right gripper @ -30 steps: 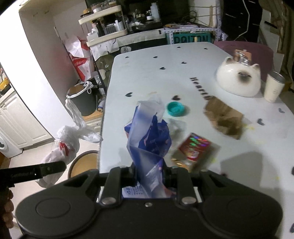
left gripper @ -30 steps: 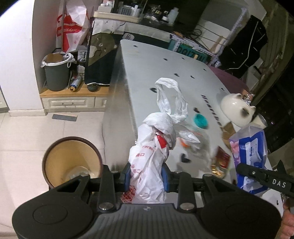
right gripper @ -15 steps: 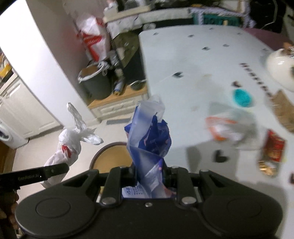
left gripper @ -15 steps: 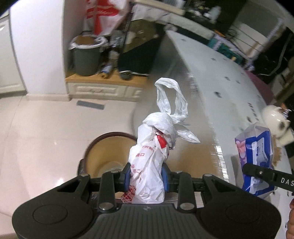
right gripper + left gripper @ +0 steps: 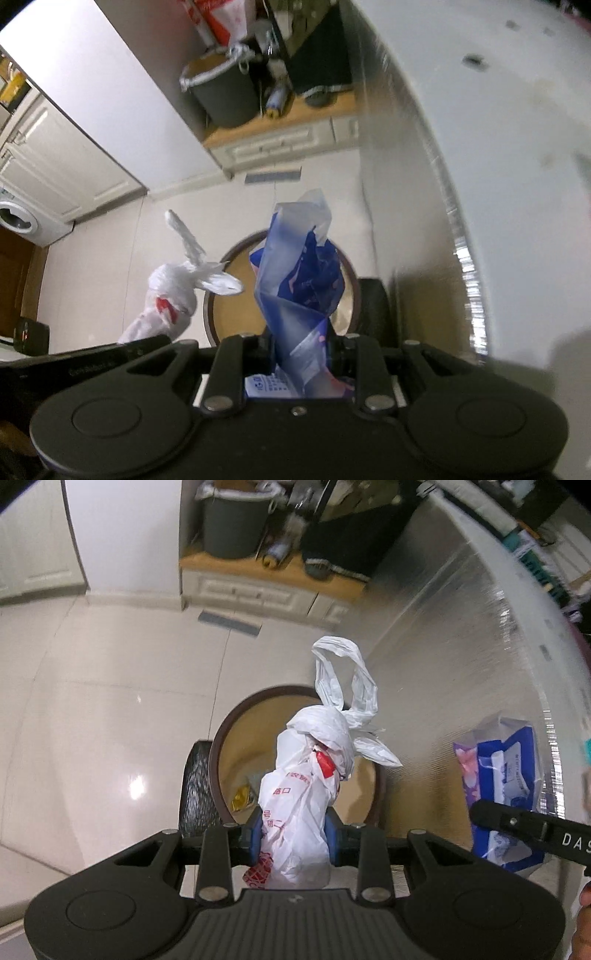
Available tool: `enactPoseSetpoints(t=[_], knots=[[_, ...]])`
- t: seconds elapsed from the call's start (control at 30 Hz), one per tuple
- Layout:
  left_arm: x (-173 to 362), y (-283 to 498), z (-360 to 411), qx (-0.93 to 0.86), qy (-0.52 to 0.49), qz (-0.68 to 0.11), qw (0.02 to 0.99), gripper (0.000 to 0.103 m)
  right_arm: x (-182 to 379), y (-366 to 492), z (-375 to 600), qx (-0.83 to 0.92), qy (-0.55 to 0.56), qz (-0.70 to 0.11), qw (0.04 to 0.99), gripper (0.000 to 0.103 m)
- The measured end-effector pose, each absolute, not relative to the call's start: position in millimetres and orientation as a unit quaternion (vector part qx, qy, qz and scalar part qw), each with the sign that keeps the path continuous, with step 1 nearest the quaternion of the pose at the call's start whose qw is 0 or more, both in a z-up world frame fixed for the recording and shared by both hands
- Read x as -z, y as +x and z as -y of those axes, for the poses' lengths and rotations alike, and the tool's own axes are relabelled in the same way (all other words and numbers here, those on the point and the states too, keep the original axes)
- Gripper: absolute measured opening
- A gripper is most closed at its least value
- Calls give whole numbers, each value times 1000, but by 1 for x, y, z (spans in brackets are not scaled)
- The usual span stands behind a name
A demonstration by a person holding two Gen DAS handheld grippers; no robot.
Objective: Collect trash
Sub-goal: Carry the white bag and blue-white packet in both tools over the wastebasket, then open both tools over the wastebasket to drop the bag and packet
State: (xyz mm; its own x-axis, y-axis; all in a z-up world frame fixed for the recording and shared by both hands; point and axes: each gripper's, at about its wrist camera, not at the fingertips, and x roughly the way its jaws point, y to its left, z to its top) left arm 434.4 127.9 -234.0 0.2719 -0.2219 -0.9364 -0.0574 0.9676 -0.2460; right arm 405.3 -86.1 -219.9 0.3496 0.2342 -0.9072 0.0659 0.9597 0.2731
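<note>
My left tool (image 5: 293, 830) pinches the knotted white plastic bag (image 5: 306, 775) over the brown waste bin (image 5: 218, 746); my right tool (image 5: 301, 349) pinches the crumpled blue tissue packet (image 5: 299, 288) above its rim. I should centre both over the opening beside the counter (image 5: 498, 147) before letting go.

Left gripper (image 5: 294, 832): a matte black body with a ribbed top, two round discs, silver screw heads and blue pads (image 5: 255, 834) on its fingers. Right gripper (image 5: 302, 356): the same black shape with silver screws; its side bears white letters "DAS"
</note>
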Motion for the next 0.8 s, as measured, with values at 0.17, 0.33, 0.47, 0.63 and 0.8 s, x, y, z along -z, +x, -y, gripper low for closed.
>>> enactPoseSetpoints(t=[0.17,0.33,0.47,0.63,0.8], knots=[[271,455,-124,45,-115,-623,772,34,254,424,80,-49,145,-591,792,23],[301,480,-124,38,-118,-636,761,36,279,437,79,-48,149,-606,780,24],[318,491,-123,29,-106,-645,757,51,294,444,83,-49,154,-614,773,24],[326,488,-130,30,-104,-649,753,69,311,455,82,-50,168,-617,767,30],[329,483,-140,24,-89,-657,748,75,327,462,81,-54,199,-622,755,54]])
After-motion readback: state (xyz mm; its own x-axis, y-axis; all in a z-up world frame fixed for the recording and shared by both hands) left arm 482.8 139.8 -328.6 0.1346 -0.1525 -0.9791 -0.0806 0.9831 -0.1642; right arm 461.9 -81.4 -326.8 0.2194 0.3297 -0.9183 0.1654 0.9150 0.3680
